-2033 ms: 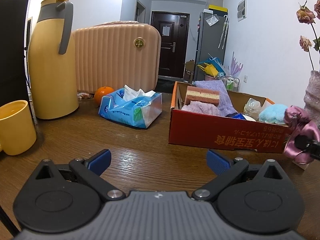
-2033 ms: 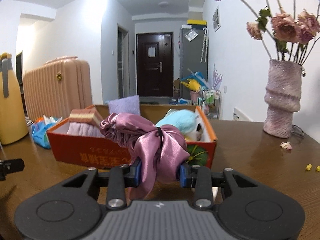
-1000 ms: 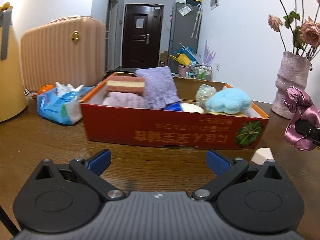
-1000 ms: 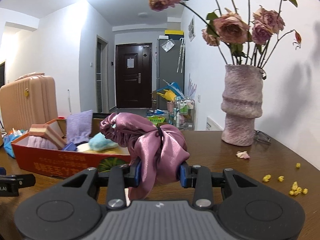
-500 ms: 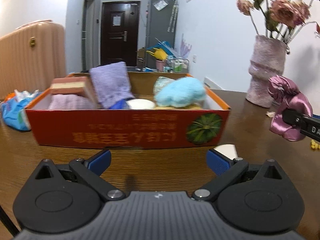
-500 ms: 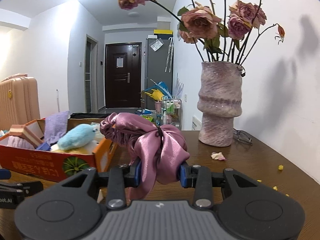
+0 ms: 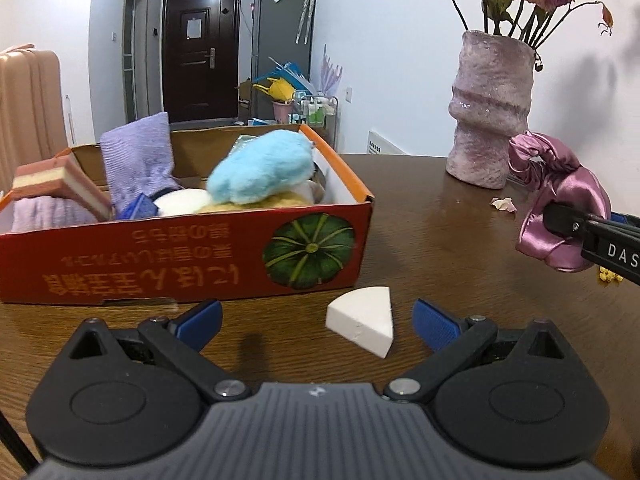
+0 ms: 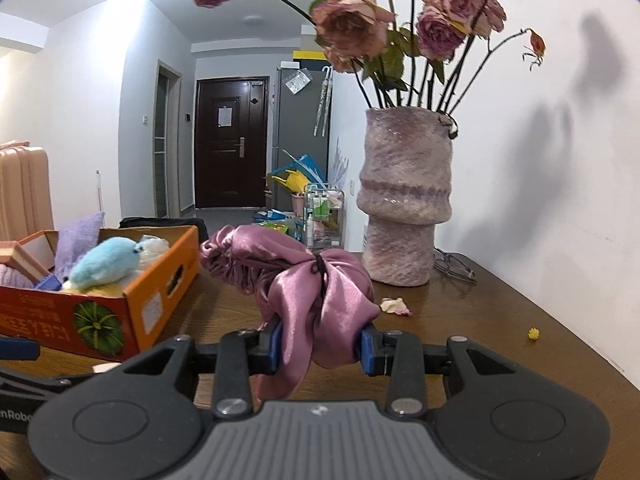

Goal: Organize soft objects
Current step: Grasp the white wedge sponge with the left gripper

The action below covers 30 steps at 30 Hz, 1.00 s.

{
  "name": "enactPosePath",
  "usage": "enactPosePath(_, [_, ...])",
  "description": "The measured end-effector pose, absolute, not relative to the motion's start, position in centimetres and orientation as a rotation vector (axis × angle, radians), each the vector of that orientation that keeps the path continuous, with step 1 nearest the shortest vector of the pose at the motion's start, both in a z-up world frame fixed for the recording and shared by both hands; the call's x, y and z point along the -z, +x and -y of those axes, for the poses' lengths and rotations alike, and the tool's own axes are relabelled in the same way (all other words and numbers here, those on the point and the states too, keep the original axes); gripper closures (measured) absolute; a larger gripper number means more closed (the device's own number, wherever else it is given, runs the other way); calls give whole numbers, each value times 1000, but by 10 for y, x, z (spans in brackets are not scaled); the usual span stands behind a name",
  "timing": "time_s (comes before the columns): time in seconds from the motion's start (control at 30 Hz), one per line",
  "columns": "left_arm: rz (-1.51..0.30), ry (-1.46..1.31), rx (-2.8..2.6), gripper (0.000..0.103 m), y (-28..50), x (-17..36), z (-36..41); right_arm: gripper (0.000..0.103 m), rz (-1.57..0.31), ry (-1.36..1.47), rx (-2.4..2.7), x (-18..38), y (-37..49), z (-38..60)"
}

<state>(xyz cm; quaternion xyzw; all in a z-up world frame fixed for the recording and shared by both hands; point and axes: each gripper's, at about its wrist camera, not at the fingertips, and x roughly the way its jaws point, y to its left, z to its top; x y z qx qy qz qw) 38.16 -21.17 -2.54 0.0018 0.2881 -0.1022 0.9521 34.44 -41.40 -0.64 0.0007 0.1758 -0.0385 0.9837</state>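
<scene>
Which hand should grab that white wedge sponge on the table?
Left. The left gripper is open with the white wedge sponge between its fingers; the right gripper is shut on the pink satin scrunchie.

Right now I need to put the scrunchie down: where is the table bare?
Bare wood lies between the box and the vase, apart from one petal. In front of the box, the white wedge sits ahead of the left gripper. The box itself is crowded.

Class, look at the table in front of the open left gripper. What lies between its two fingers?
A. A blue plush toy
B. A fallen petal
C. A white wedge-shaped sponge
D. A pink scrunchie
C: the white wedge-shaped sponge lies on the table, untouched, between the open fingers of the left gripper.
</scene>
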Motion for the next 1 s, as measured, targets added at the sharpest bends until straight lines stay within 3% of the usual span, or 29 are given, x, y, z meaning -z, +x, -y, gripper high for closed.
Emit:
enactPosePath(0.27, [-620,38,223,0,399,31,227,67,-377,9,99,12,349,420])
enactPosePath(0.67, [-659,68,252,44,412,37,235,67,-394,12,99,14,353,421])
enactPosePath(0.8, [-653,66,269,68,413,36,235,67,-400,11,98,15,355,421])
enactPosePath(1.0, [-651,56,279,71,412,35,233,67,-402,8,102,16,356,420])
